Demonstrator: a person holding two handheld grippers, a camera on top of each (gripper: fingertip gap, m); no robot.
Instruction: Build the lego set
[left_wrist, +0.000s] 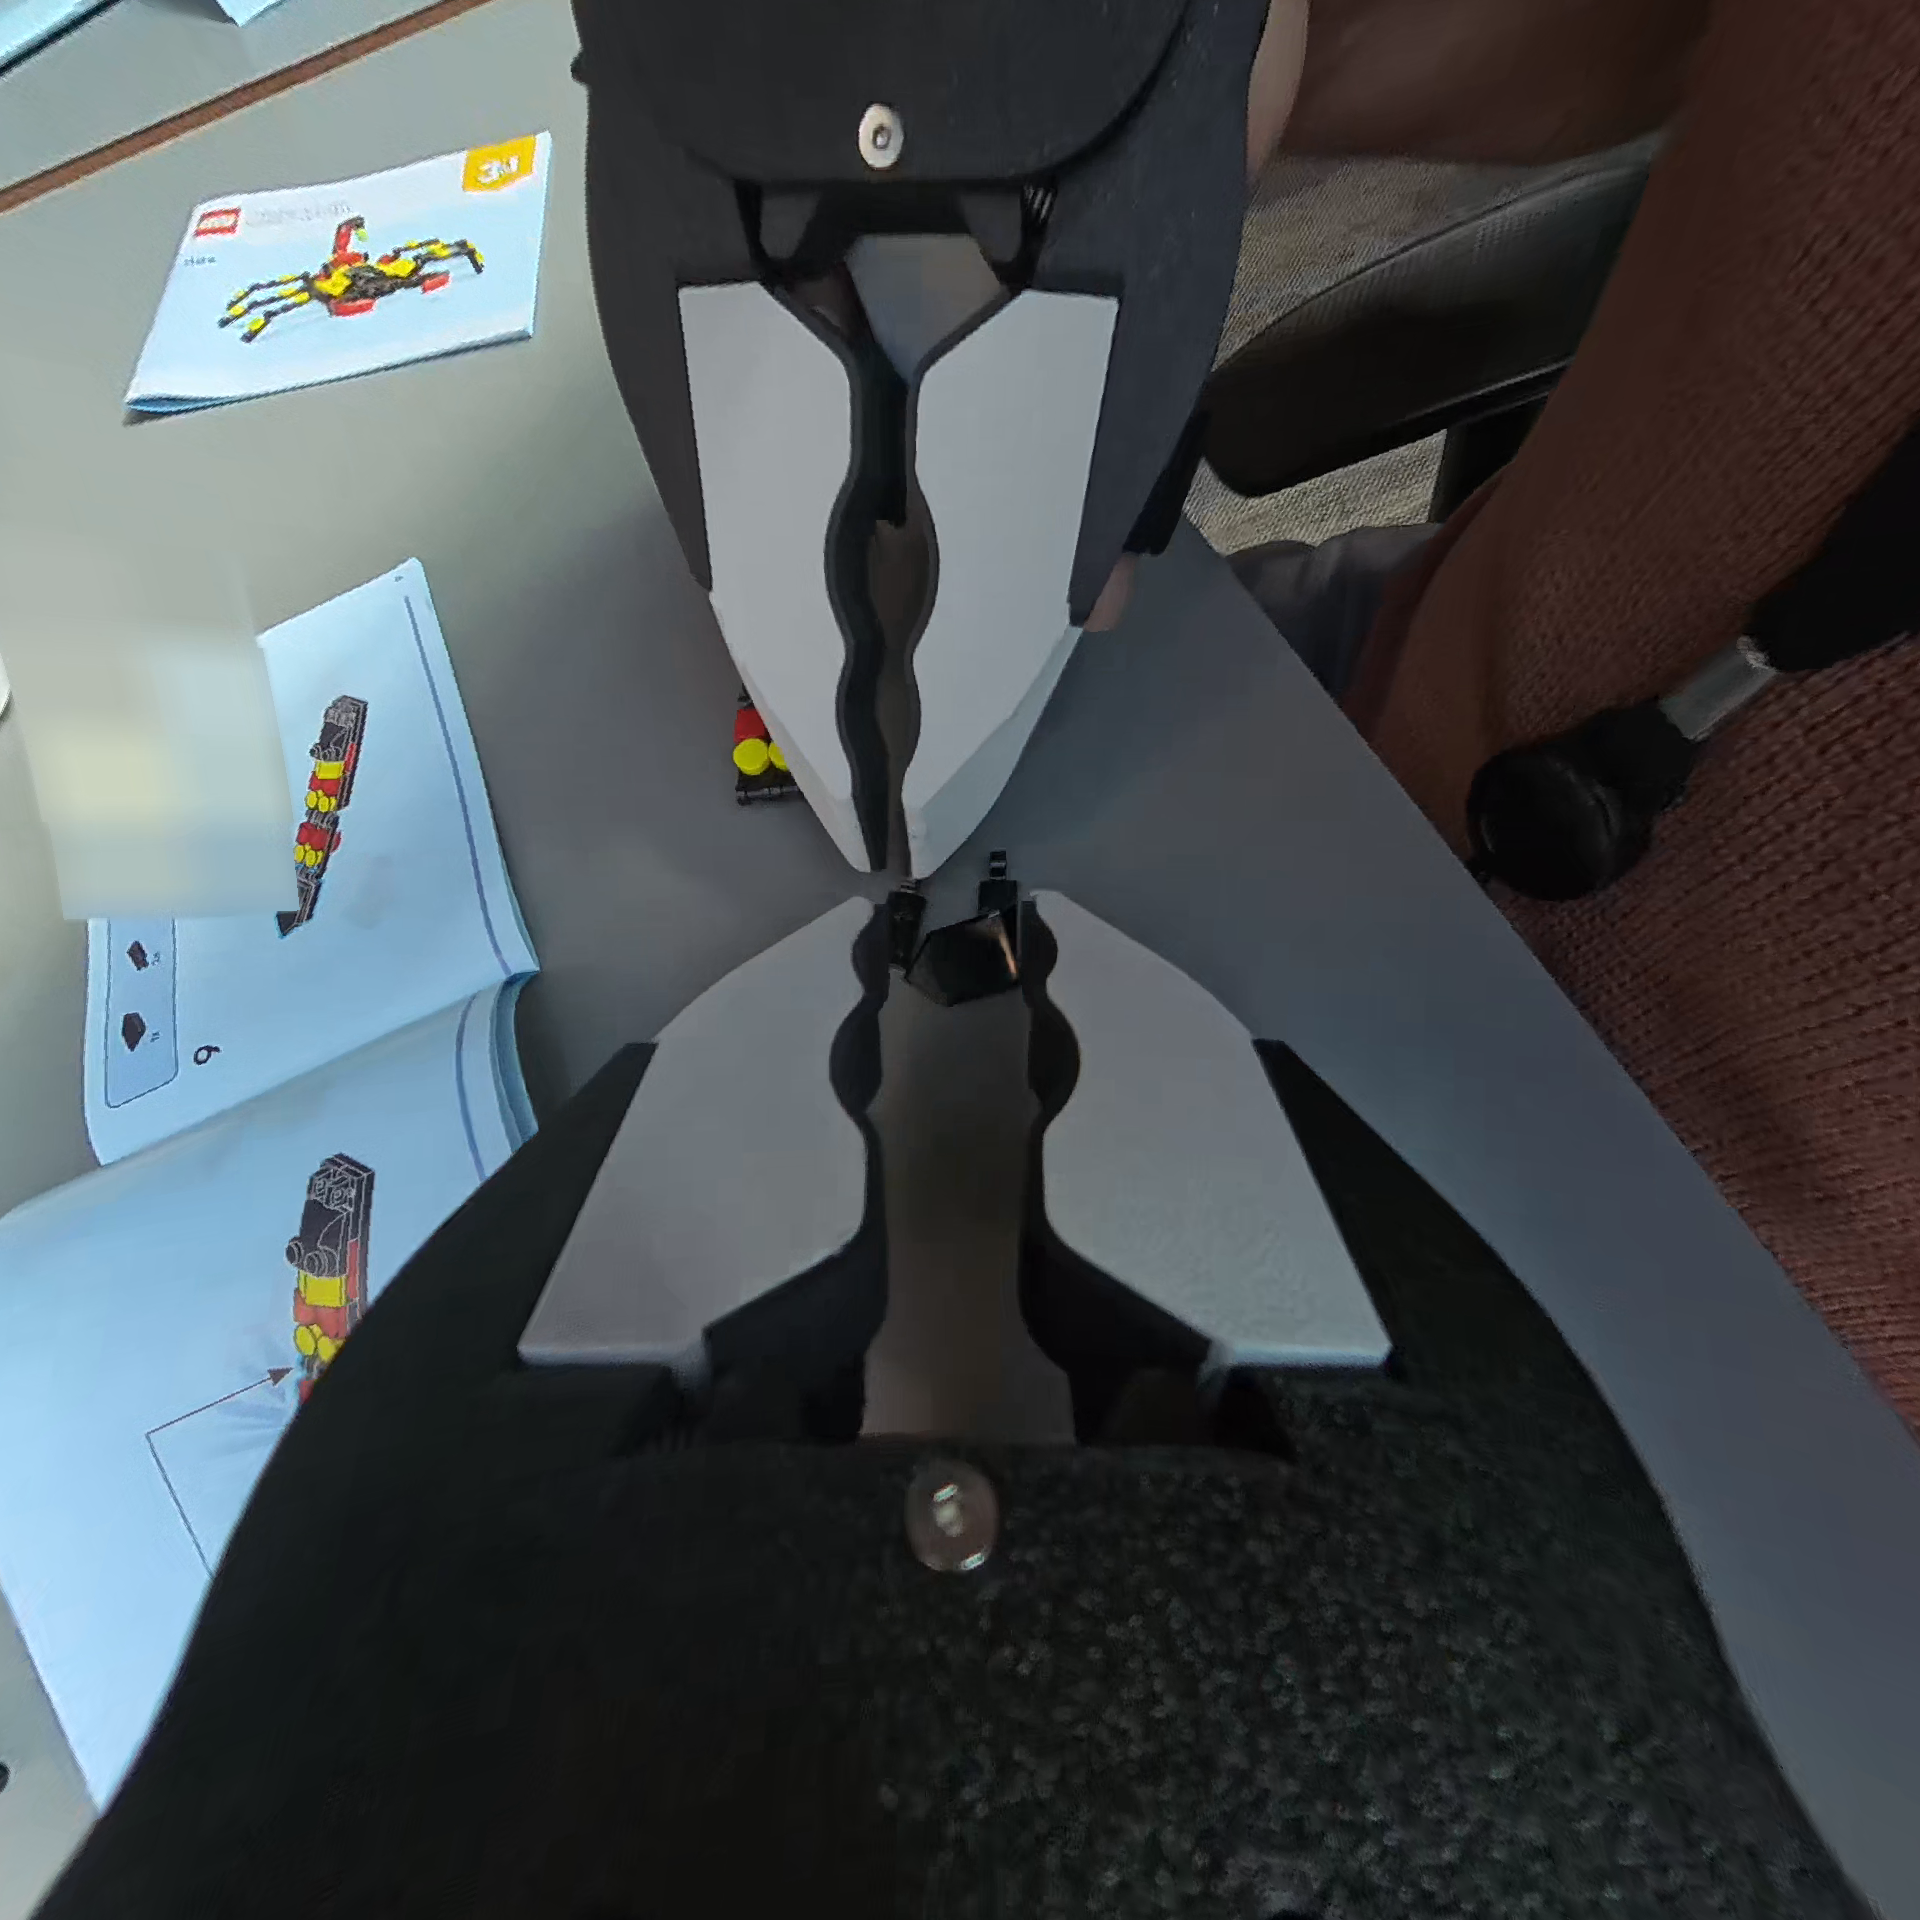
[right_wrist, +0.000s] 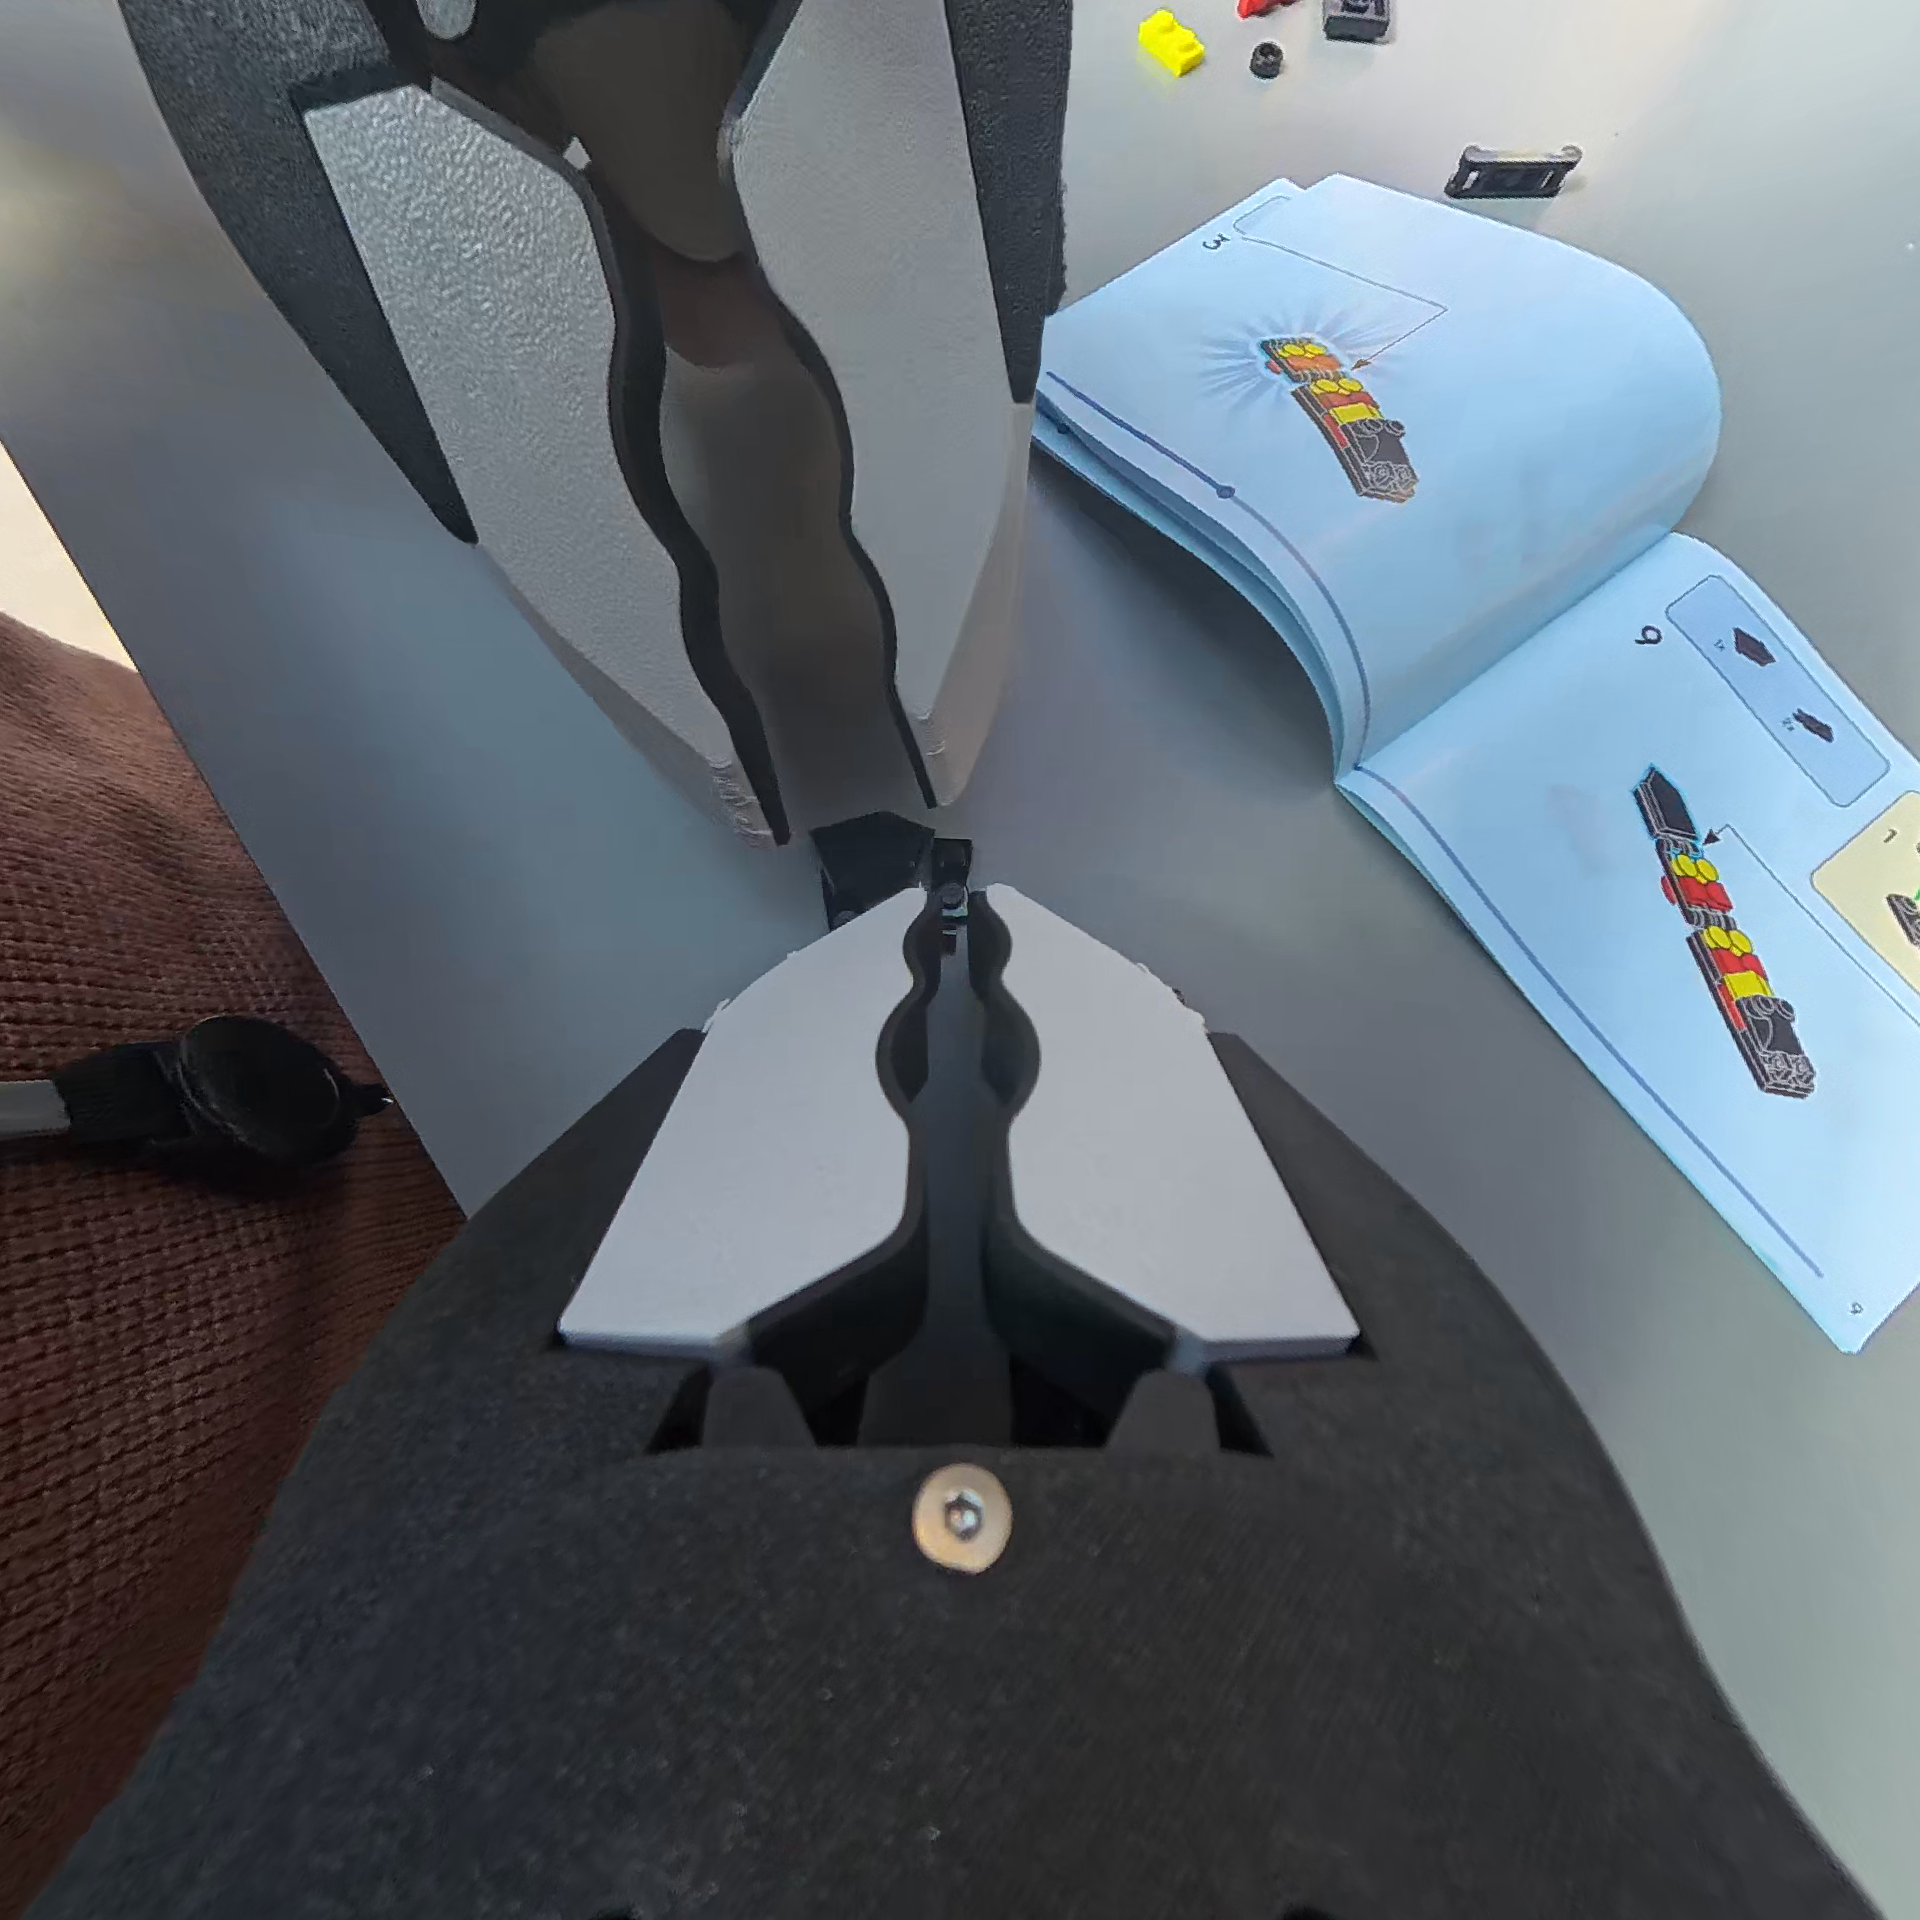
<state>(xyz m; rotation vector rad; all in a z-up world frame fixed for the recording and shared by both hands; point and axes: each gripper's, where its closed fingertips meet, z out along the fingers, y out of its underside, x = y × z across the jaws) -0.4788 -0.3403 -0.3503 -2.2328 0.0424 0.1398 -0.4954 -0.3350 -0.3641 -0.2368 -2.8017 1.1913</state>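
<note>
My left gripper is shut on a black angled brick, which also shows in the right wrist view. My right gripper is shut on a small black piece, seen tip to tip from the left wrist view. The two grippers face each other above the grey table, and the two pieces touch or nearly touch. A red, yellow and black partial build lies on the table, half hidden behind a right finger.
An open blue instruction booklet lies beside the grippers, with a closed one farther off. Loose pieces lie at the far edge: a yellow brick and a black plate. The table edge runs close by, and a chair caster sits beyond it. The grippers are tip to tip, or close to it.
</note>
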